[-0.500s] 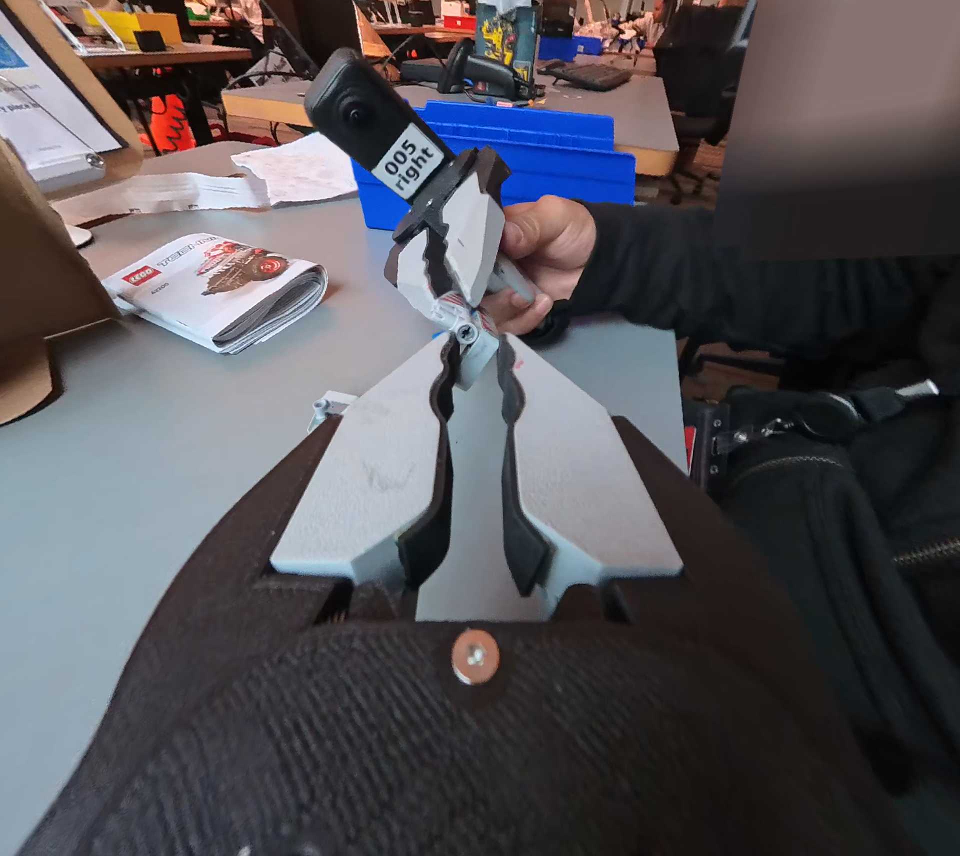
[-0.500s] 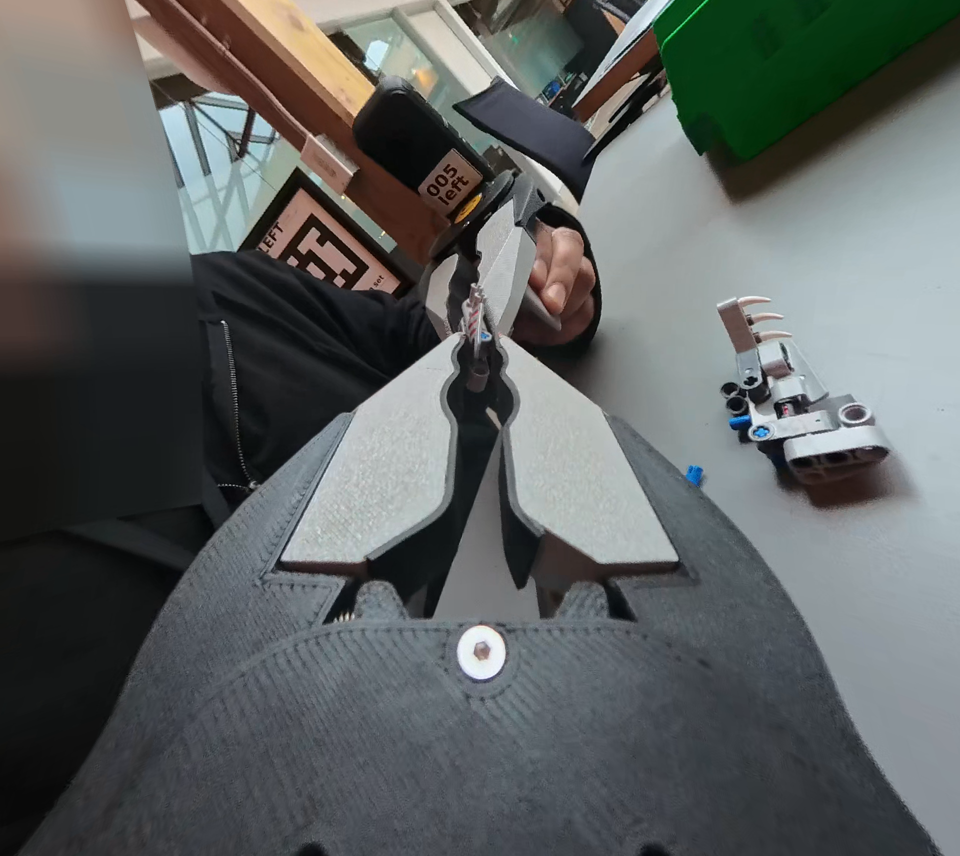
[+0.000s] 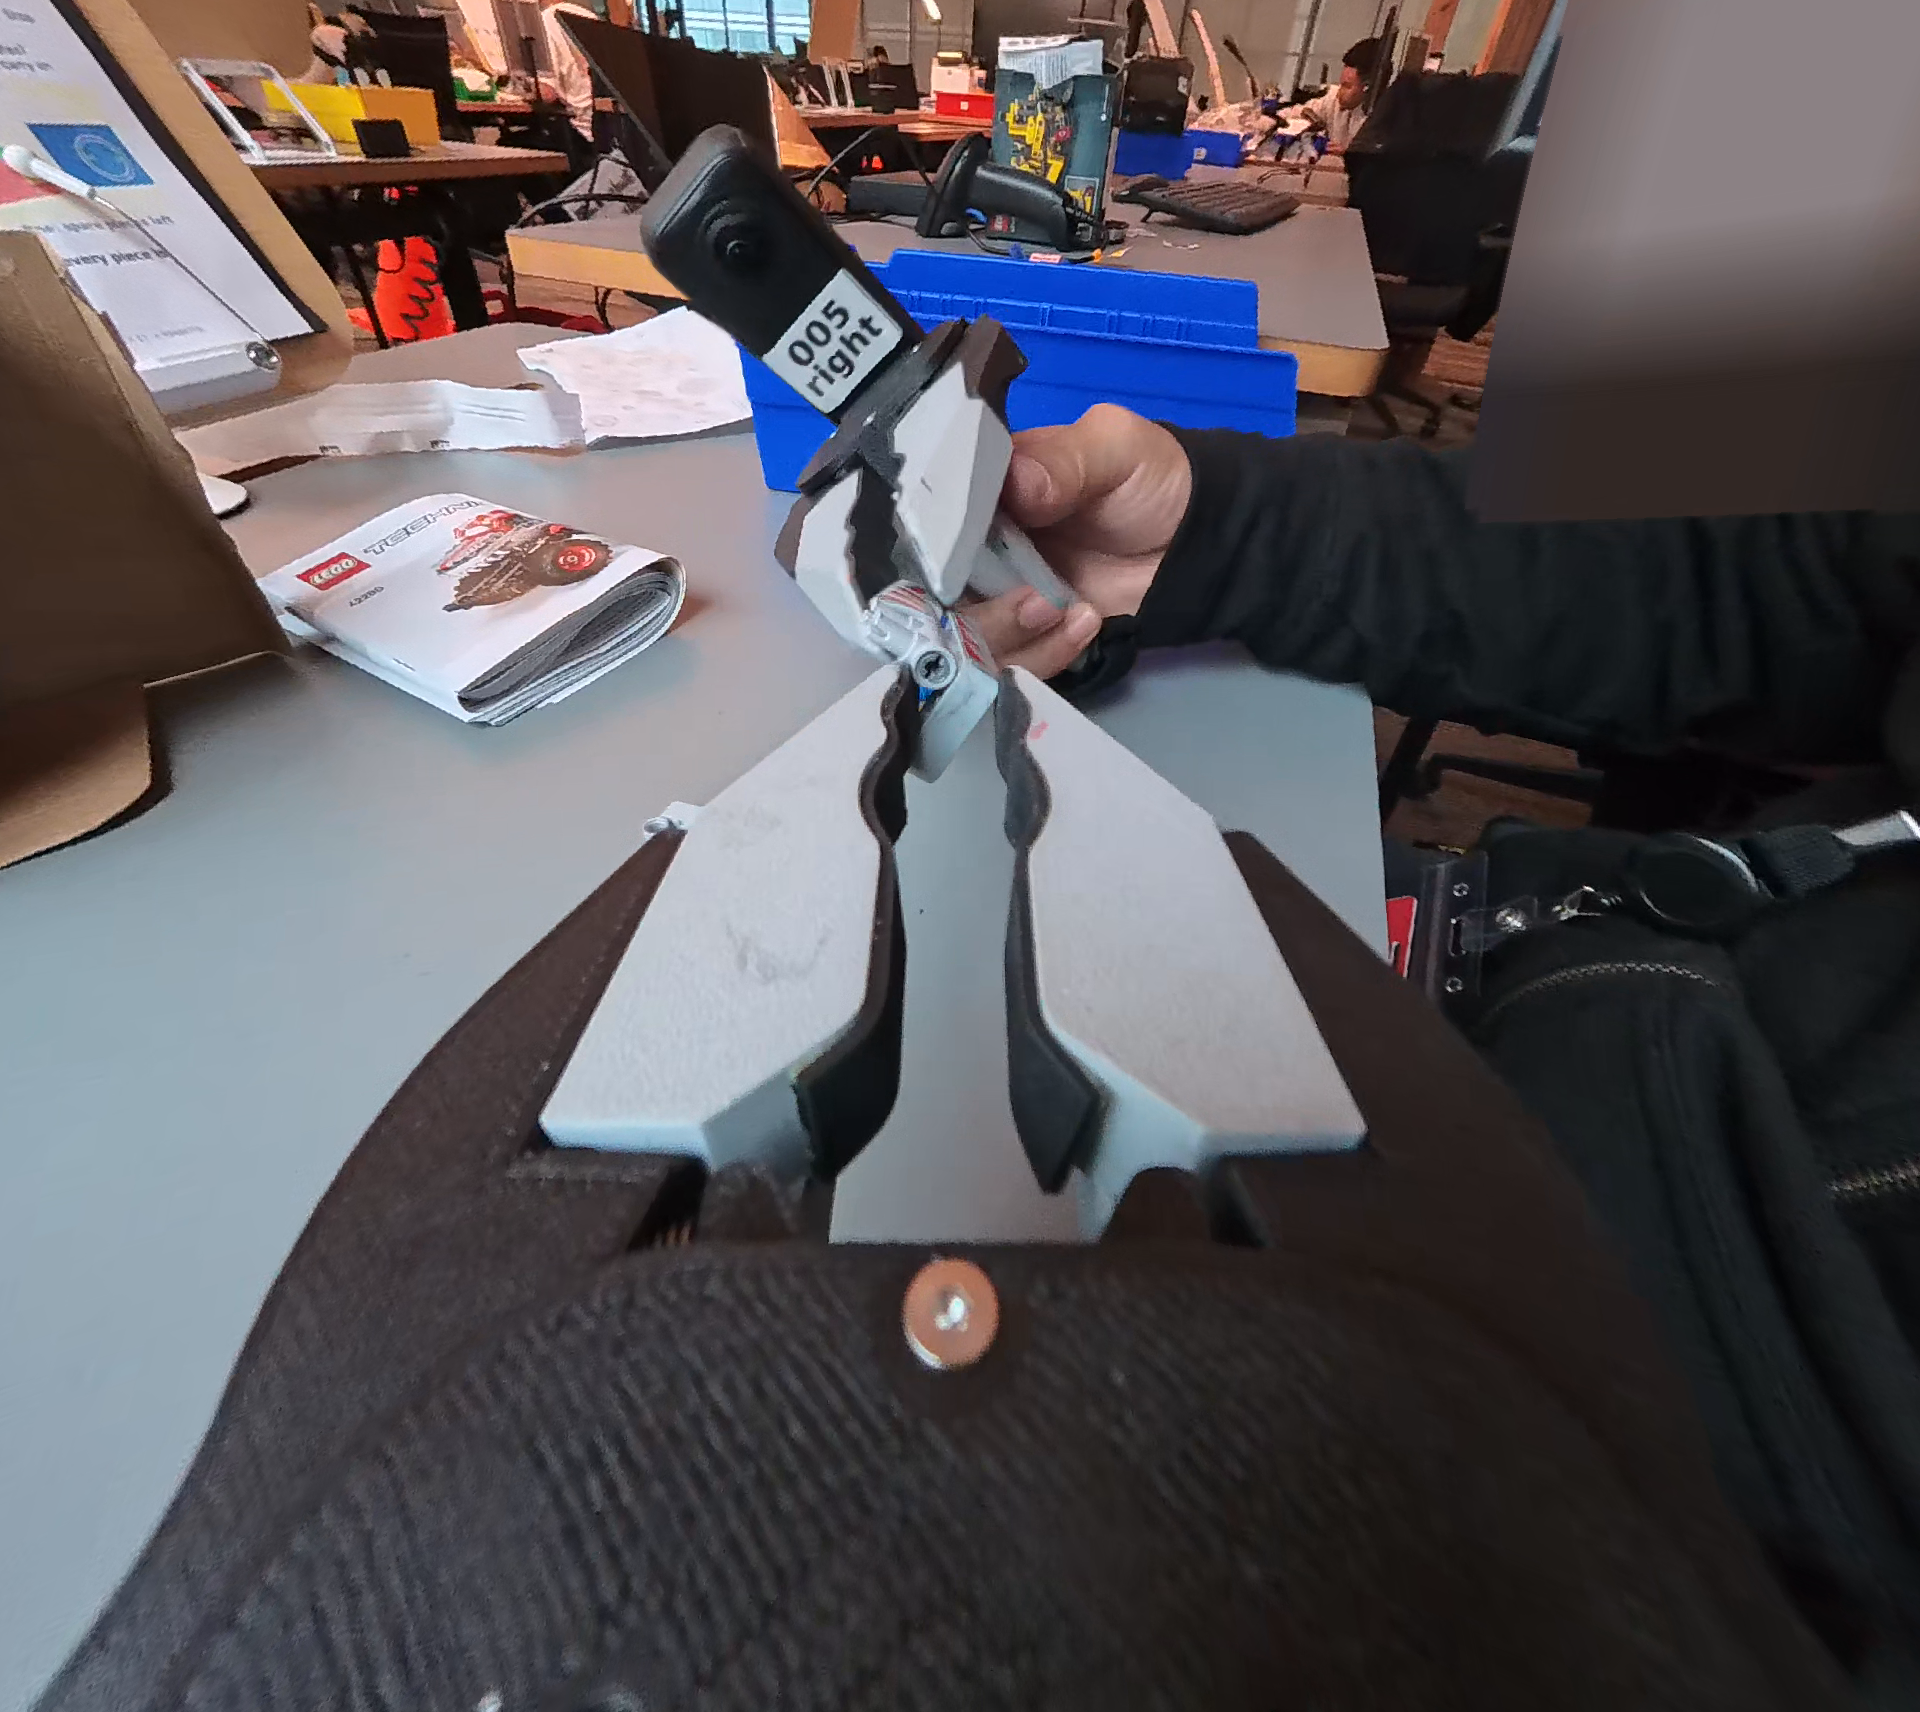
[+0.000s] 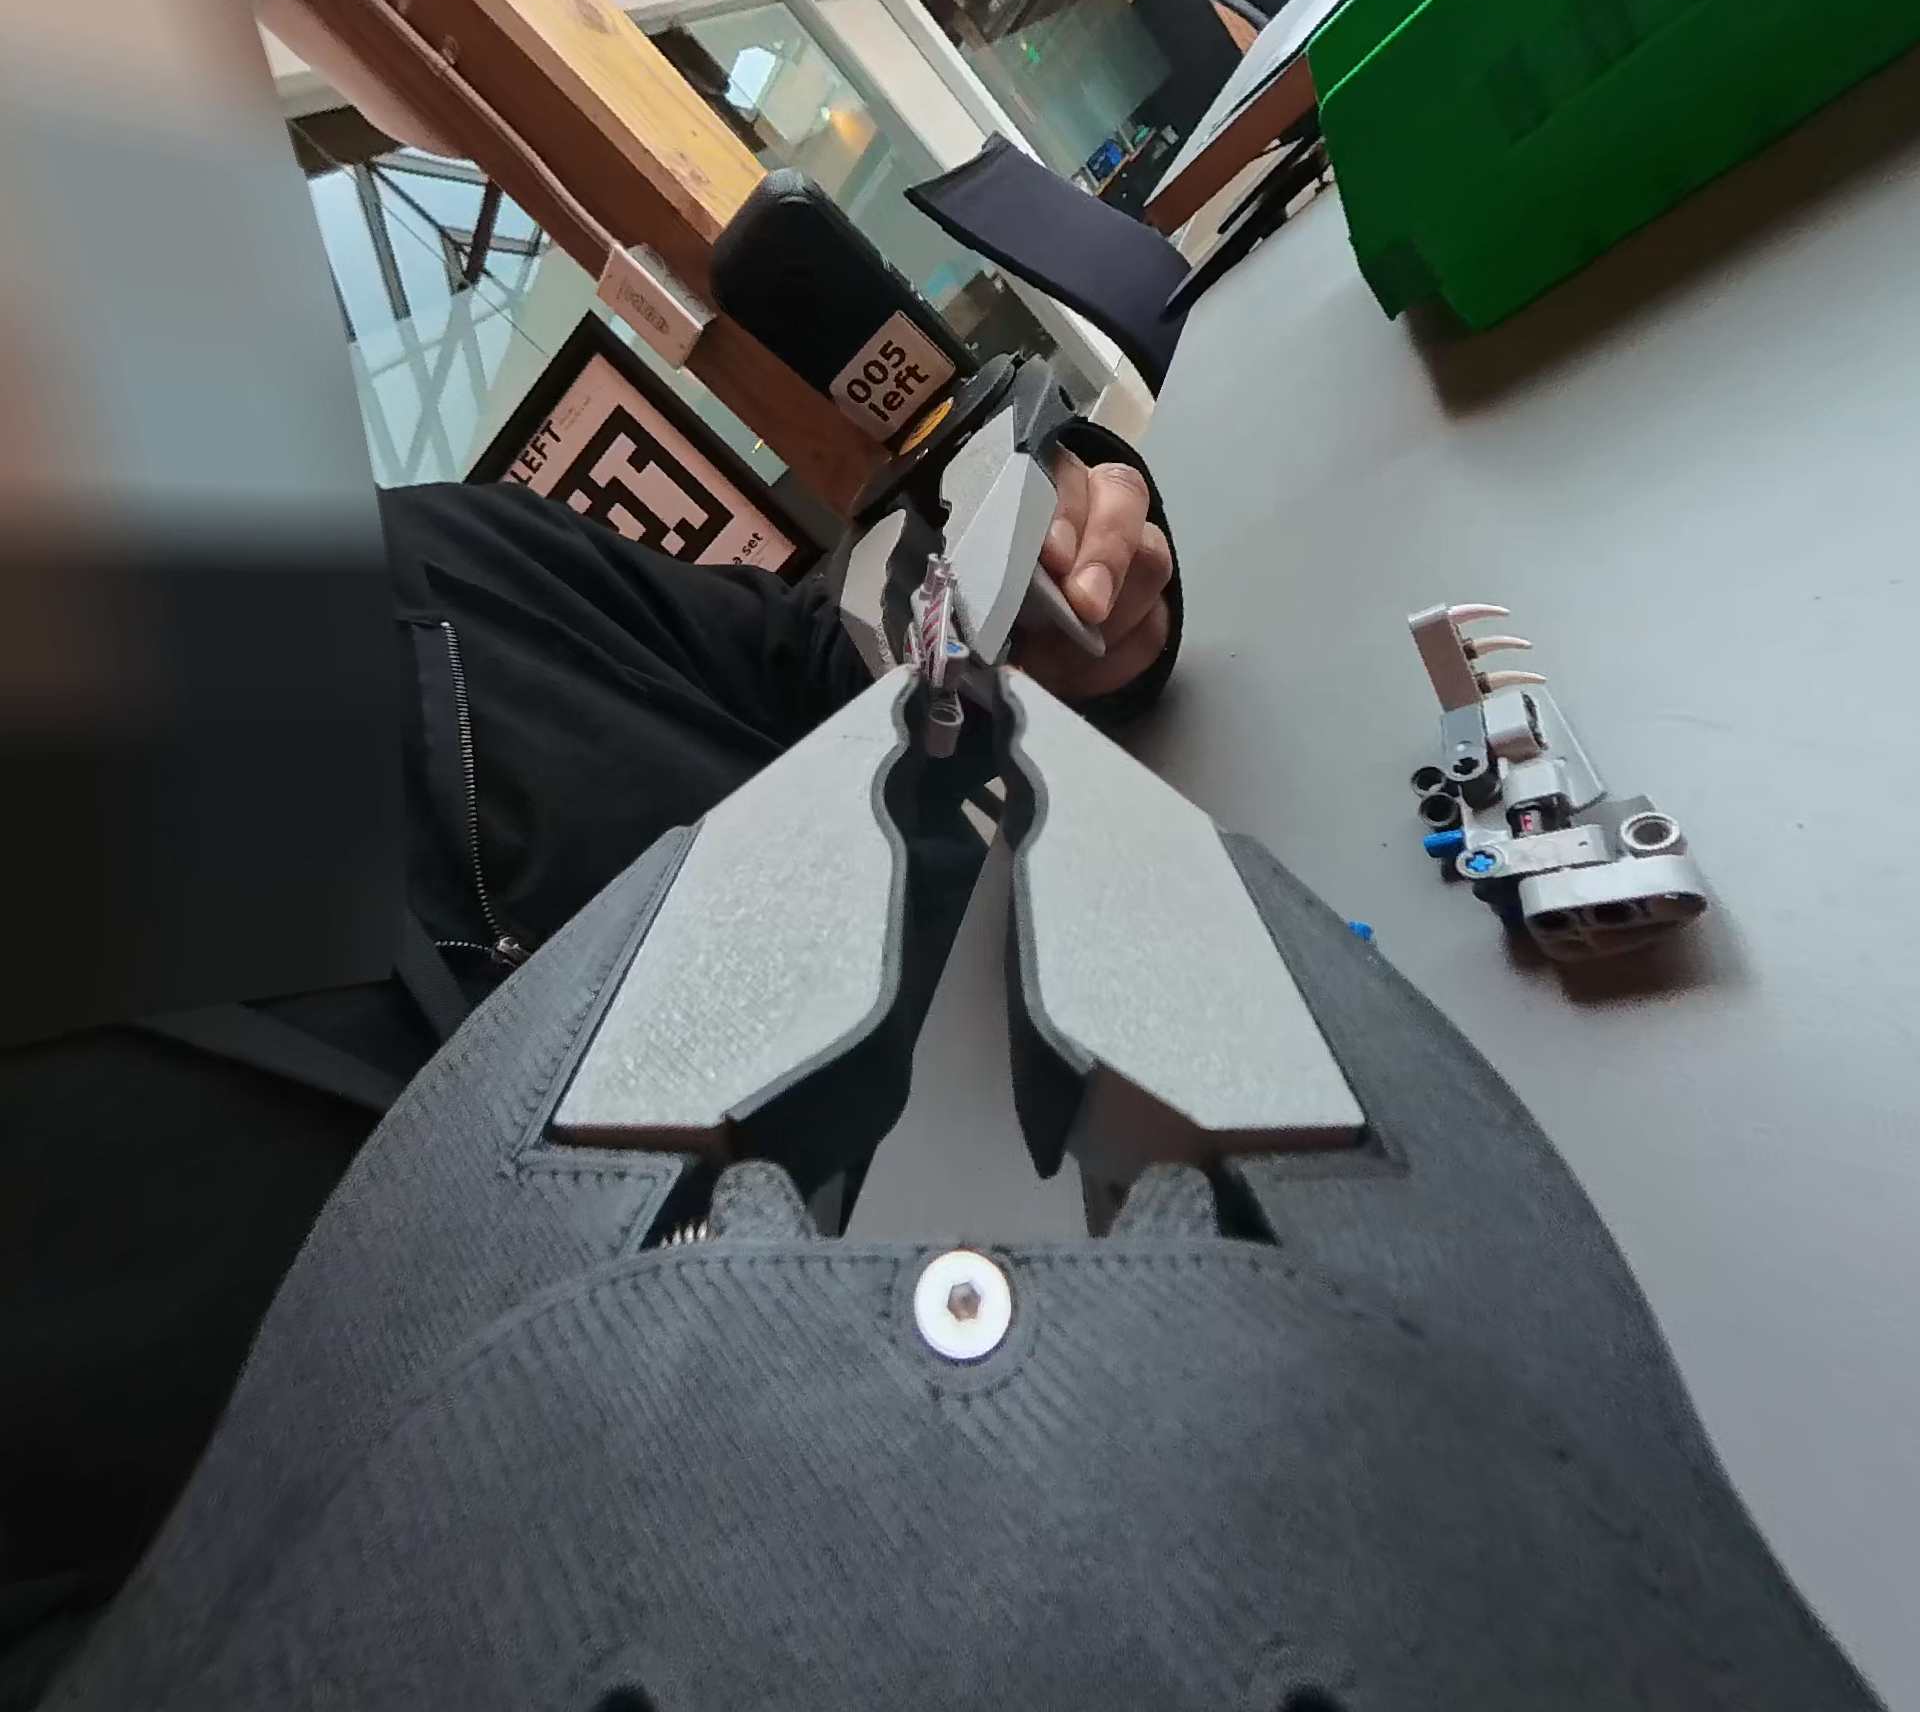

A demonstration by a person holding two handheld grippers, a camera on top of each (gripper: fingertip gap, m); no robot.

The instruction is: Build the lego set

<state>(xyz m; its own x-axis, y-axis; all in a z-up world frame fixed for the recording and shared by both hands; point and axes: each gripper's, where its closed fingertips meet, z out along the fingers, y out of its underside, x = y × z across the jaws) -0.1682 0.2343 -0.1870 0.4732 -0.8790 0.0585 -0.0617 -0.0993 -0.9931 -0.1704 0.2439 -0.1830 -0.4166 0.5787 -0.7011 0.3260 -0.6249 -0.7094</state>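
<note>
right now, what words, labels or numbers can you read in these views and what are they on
I won't copy writing out; these things bear it:
White sticker, left wrist view.
White sticker, right wrist view.
Folded booklet, printed cover.
Black-and-white framed sign.
White poster, partly blurred.

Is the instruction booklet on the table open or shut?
Shut: the instruction booklet lies cover up on the grey table, pages stacked beneath it.

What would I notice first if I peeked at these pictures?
Two grippers meeting tip to tip in mid-air: the left gripper and the right gripper both pinch one small white lego piece. A grey claw assembly lies on the table, and the instruction booklet lies farther left.
</note>
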